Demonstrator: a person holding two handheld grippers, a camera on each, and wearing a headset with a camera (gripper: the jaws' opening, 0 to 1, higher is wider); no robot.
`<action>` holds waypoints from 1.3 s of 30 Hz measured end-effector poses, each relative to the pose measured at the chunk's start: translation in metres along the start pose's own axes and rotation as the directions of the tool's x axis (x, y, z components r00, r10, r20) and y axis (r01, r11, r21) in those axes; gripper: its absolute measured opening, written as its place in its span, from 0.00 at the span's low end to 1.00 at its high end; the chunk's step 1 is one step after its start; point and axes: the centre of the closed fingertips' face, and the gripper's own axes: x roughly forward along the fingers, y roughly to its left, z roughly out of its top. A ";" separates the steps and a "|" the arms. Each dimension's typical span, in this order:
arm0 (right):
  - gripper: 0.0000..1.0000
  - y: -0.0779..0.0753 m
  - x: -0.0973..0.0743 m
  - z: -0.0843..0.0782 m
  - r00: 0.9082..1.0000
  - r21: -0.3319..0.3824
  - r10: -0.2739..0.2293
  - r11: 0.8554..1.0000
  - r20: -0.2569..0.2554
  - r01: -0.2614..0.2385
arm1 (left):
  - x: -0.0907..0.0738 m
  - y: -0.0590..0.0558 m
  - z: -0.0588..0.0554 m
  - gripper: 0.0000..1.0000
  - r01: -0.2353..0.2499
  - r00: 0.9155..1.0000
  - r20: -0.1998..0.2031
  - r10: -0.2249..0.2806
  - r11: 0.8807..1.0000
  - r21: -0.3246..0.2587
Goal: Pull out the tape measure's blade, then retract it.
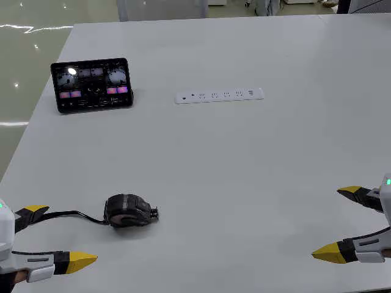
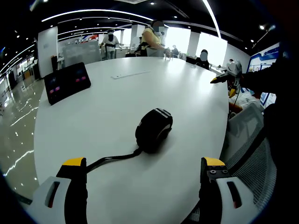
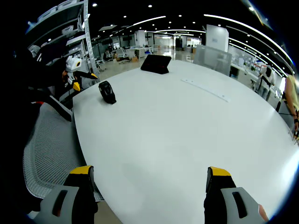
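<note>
Head view gives you one tape measure [image 1: 128,211], black and lying on its side near the front left of the table [image 1: 244,159], blade not drawn out. One dark strap [image 1: 67,215] trails from it toward your left gripper [image 1: 67,234], ending close to one yellow jaw tip; you cannot tell from these pictures whether it touches. You hold two grippers. The left one has its jaws spread wide and holds nothing, just beside the tape measure. The right gripper [image 1: 330,221] is also spread and holding nothing, well apart from the tape measure at the table's right edge.

The surface is a plain white tabletop with a rounded front edge. Around it is a large open hall with a glossy floor, long ceiling light strips and shelving.

Farther back on the table stand one dark tablet [image 1: 93,85], propped up with its screen lit, and one white power strip [image 1: 220,95] lying flat. Nothing lies between either gripper and the tape measure. One grey mesh chair [image 3: 51,154] sits at the table's edge, and several people [image 2: 152,39] stand beyond the far side.
</note>
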 end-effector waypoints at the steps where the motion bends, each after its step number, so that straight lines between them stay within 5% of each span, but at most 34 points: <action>1: 0.99 0.000 0.000 0.000 1.000 0.000 0.002 1.000 0.001 -0.002 | 0.000 0.000 0.000 0.99 -0.001 1.000 0.000 0.001 1.000 0.000; 17: 0.99 -0.001 -0.001 -0.001 1.000 0.004 0.010 1.000 0.001 -0.010 | 0.000 -0.002 0.002 0.99 0.002 1.000 -0.001 -0.002 1.000 0.000; 27: 0.99 -0.008 -0.001 0.010 1.000 -0.022 -0.001 1.000 0.027 0.002 | 0.004 -0.008 -0.001 0.99 0.029 0.999 -0.039 -0.028 0.999 0.025; 39: 0.99 0.001 0.021 0.027 0.998 -0.067 0.051 0.997 0.033 -0.049 | 0.016 -0.011 0.017 0.99 0.077 0.995 -0.073 -0.069 0.990 0.115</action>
